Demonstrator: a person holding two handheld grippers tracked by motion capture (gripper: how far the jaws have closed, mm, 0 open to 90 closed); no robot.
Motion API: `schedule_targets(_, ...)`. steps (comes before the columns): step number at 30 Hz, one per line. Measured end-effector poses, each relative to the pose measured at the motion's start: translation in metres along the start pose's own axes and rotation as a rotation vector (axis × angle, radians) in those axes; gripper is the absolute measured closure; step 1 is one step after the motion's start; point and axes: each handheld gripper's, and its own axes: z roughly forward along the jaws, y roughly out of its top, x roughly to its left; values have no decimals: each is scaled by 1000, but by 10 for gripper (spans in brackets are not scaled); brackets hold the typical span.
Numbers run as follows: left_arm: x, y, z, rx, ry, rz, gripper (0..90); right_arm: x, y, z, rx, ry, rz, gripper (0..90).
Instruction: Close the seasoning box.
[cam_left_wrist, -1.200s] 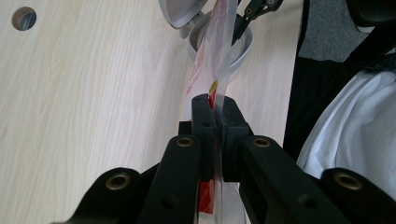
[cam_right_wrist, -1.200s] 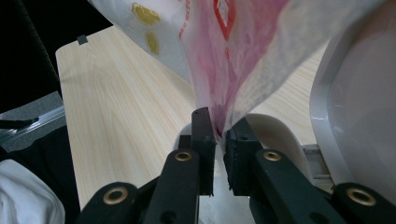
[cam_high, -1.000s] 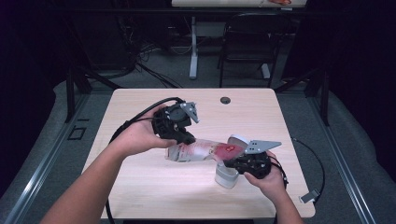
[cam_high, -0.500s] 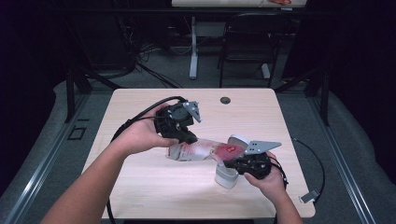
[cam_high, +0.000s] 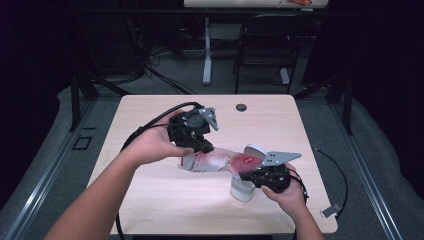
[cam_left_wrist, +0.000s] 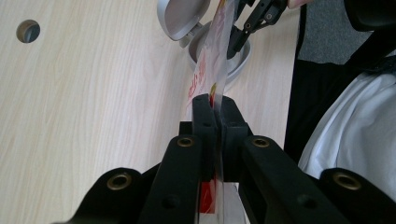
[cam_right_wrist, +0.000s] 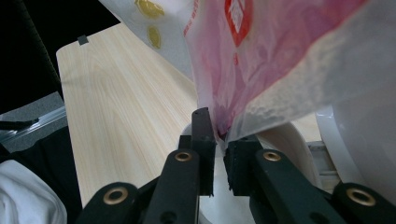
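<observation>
two grippers share one load here: a clear plastic bag (cam_high: 215, 161) printed in red and white, stretched above the middle of the wooden table (cam_high: 150, 200). the left gripper (cam_high: 199, 145) has its jaws pressed together on one edge of the bag, and the left gripper view shows the film pinched flat between the black pads. the right gripper (cam_high: 245, 173) is clamped on the other end, a gathered corner of the bag caught between its nearly closed jaws in the right gripper view. that end hangs right over a small grey bin (cam_high: 241, 188) whose hinged lid (cam_high: 256, 150) stands open, near the table's front right part. the bag lies tilted, its left end higher and its right end dipping toward the bin's mouth. the step in hand looks like feeding the bag into the bin, either to drop it in or to line the bin, and which one cannot be told. the next move likely calls for the right gripper to lower its corner into the opening while the left follows with slack, keeping the film from snagging on the rim or tipping the light bin.
</observation>
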Motion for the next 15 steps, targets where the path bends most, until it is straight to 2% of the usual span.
schedule_targets(15, -1, 4, 0, -3, -3, 6, 884, 0, 0, -1, -3, -3, 4, 836)
